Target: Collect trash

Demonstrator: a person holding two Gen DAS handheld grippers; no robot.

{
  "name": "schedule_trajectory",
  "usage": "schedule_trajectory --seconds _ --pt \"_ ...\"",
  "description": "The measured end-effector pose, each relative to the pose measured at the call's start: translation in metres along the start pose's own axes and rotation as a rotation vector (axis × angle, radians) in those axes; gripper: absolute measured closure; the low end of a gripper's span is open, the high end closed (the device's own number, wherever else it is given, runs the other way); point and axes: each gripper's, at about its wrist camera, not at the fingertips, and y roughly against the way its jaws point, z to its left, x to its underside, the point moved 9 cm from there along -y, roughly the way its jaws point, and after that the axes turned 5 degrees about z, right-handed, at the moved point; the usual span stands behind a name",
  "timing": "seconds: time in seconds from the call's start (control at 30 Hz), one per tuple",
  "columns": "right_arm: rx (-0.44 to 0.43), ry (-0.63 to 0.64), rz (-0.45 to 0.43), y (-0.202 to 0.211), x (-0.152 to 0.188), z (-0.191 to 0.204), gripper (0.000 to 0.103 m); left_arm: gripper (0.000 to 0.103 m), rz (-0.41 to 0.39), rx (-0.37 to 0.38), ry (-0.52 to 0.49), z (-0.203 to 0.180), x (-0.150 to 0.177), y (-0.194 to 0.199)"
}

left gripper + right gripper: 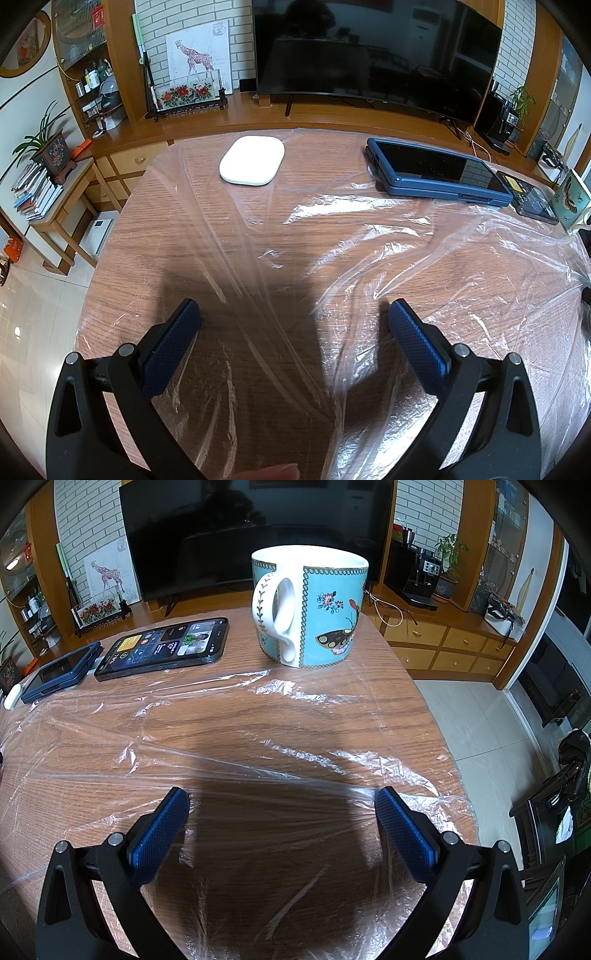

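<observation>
A large sheet of clear plastic film (369,236) lies spread and wrinkled over the round wooden table (155,236). The same plastic film (280,709) shows in the right wrist view, stretched with creases. My left gripper (293,314) is open just above the film, its blue pads wide apart with film below the gap. My right gripper (282,801) is open too, low over the film near the table's right edge, and a taut fold runs to its right pad (402,830).
A white oval case (252,160), a blue device (436,171) and a phone (162,648) lie at the table's far side. A turquoise butterfly mug (314,609) stands on the film's far edge. TV and wooden cabinets behind. A fingertip (269,472) shows at the bottom.
</observation>
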Motion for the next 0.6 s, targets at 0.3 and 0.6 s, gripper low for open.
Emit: schedule_trajectory --seconds 0.3,0.6 --pt "0.0 0.0 0.0 0.0001 0.0001 0.0 0.004 0.001 0.0 -0.002 0.003 0.0008 -0.0002 0.0006" --pt "0.0 0.0 0.0 0.0002 0.0002 0.0 0.004 0.001 0.0 -0.006 0.008 -0.0014 -0.0003 -0.0014"
